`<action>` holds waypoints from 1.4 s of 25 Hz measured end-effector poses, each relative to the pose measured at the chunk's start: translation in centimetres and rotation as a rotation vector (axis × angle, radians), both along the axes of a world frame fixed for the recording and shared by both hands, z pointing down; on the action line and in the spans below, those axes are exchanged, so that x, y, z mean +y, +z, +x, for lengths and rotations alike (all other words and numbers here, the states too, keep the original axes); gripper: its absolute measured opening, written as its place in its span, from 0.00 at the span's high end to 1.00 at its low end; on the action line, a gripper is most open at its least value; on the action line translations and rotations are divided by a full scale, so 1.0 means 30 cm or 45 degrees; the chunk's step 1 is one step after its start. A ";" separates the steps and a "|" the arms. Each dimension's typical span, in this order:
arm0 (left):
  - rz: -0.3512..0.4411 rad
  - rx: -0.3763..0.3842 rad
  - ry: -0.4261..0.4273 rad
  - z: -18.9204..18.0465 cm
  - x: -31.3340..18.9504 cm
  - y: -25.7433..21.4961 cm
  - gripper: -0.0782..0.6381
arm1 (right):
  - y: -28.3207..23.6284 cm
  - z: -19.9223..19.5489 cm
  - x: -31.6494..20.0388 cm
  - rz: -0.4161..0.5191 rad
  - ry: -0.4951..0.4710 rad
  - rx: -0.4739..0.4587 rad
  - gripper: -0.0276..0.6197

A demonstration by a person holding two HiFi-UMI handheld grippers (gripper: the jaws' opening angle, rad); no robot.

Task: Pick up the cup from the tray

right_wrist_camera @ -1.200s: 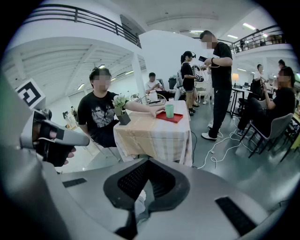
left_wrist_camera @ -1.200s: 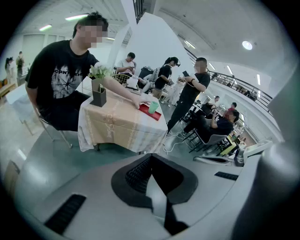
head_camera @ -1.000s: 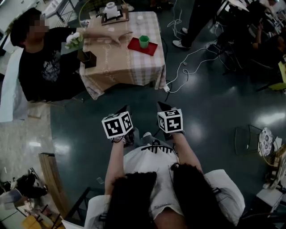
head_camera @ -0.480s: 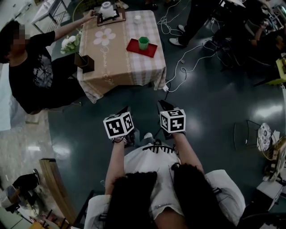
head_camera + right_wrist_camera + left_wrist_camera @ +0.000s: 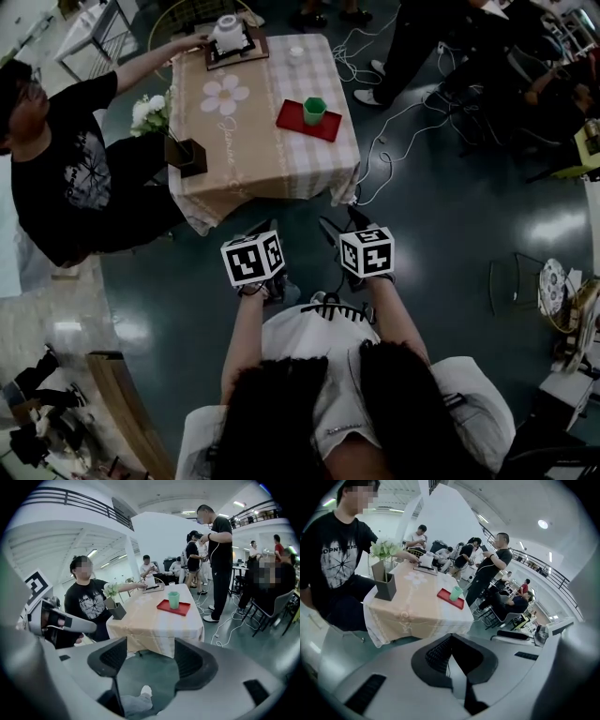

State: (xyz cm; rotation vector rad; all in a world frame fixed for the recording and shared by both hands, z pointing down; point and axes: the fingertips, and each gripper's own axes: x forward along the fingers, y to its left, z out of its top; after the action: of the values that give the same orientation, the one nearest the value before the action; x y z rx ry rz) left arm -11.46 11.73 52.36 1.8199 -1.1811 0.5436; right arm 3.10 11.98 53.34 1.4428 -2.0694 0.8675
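Near side of the table (image 5: pixel 258 159) is wide open, just bare floor (image 5: pixel 309 211) in front of it. The red tray (image 5: pixel 292 119) sits by the near right corner with the green cup (image 5: pixel 314 110) on it, free cloth all round. Left side is the crowded bit: a seated person (image 5: pixel 66 178) close against that edge, arm (image 5: pixel 155 58) stretched over the far end to a white pot (image 5: pixel 228 28), plus a dark vase of flowers (image 5: pixel 186 155) at the near left corner. Off the right side, cables (image 5: pixel 398 131) trail across the floor, and a standing person (image 5: pixel 422 37) is past the far right corner.
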 end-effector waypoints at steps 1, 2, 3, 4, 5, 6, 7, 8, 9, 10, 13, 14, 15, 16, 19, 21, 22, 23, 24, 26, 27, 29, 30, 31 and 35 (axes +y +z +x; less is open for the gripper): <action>0.001 0.003 0.011 -0.009 -0.019 -0.002 0.88 | -0.004 -0.012 -0.019 0.003 0.007 0.000 0.49; 0.001 0.006 0.023 -0.016 -0.035 -0.002 0.88 | -0.008 -0.025 -0.037 0.007 0.014 0.000 0.48; -0.001 0.007 0.036 -0.023 -0.049 -0.001 0.88 | -0.012 -0.037 -0.055 0.013 0.021 0.001 0.48; -0.001 0.006 0.047 -0.030 -0.062 0.001 0.88 | -0.016 -0.049 -0.071 0.020 0.027 0.003 0.47; 0.001 0.004 0.057 -0.038 -0.075 0.001 0.88 | -0.020 -0.060 -0.086 0.027 0.033 0.006 0.47; 0.004 0.001 0.066 -0.044 -0.088 0.000 0.88 | -0.024 -0.070 -0.100 0.034 0.039 0.008 0.47; 0.006 -0.001 0.077 -0.049 -0.097 -0.002 0.88 | -0.029 -0.077 -0.111 0.038 0.045 0.007 0.47; 0.008 -0.003 0.089 -0.050 -0.104 -0.005 0.88 | -0.033 -0.083 -0.119 0.041 0.049 0.005 0.47; 0.009 -0.006 0.103 -0.048 -0.107 -0.008 0.88 | -0.036 -0.089 -0.125 0.041 0.051 0.003 0.46; 0.010 -0.008 0.117 -0.044 -0.109 -0.010 0.88 | -0.039 -0.094 -0.130 0.041 0.051 0.001 0.46; 0.012 -0.012 0.151 -0.028 -0.115 -0.014 0.88 | -0.048 -0.105 -0.148 0.058 0.050 -0.010 0.45; 0.014 -0.013 0.160 -0.022 -0.118 -0.014 0.88 | -0.051 -0.107 -0.156 0.068 0.059 -0.027 0.45; 0.014 -0.016 0.167 -0.019 -0.120 -0.015 0.88 | -0.053 -0.109 -0.163 0.073 0.071 -0.049 0.45; 0.012 -0.018 0.172 -0.017 -0.122 -0.014 0.88 | -0.052 -0.110 -0.169 0.072 0.080 -0.064 0.45; 0.007 -0.021 0.171 -0.012 -0.136 -0.011 0.88 | -0.041 -0.107 -0.188 0.063 0.060 -0.039 0.45; 0.008 -0.024 0.156 -0.012 -0.160 -0.006 0.88 | -0.034 -0.100 -0.214 0.061 0.044 -0.030 0.45; 0.007 -0.025 0.147 -0.013 -0.174 -0.002 0.88 | -0.029 -0.096 -0.229 0.059 0.041 -0.034 0.45; 0.005 -0.027 0.138 -0.012 -0.188 0.003 0.88 | -0.024 -0.090 -0.245 0.055 0.037 -0.036 0.45; 0.002 -0.031 0.129 -0.011 -0.204 0.007 0.88 | -0.020 -0.084 -0.263 0.052 0.032 -0.035 0.45; -0.001 -0.040 0.113 -0.008 -0.240 0.010 0.88 | -0.014 -0.068 -0.302 0.046 0.021 -0.032 0.45; -0.001 -0.044 0.106 -0.006 -0.260 0.009 0.88 | -0.014 -0.059 -0.325 0.045 0.017 -0.030 0.45; 0.002 -0.047 0.093 0.005 -0.310 0.006 0.88 | -0.018 -0.039 -0.379 0.047 0.014 -0.028 0.45; 0.003 -0.049 0.088 0.011 -0.336 0.003 0.88 | -0.021 -0.029 -0.407 0.048 0.011 -0.025 0.45; 0.002 -0.052 0.084 0.017 -0.359 0.001 0.88 | -0.022 -0.021 -0.432 0.048 0.007 -0.022 0.45; -0.014 -0.049 0.076 0.054 -0.440 0.011 0.88 | -0.014 0.010 -0.516 0.035 -0.011 -0.007 0.44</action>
State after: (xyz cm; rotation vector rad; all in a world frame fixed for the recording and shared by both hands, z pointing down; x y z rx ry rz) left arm -9.84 -1.48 52.68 1.8475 -1.1501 0.6203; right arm 3.41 -3.51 52.92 1.4461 -2.0975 0.8440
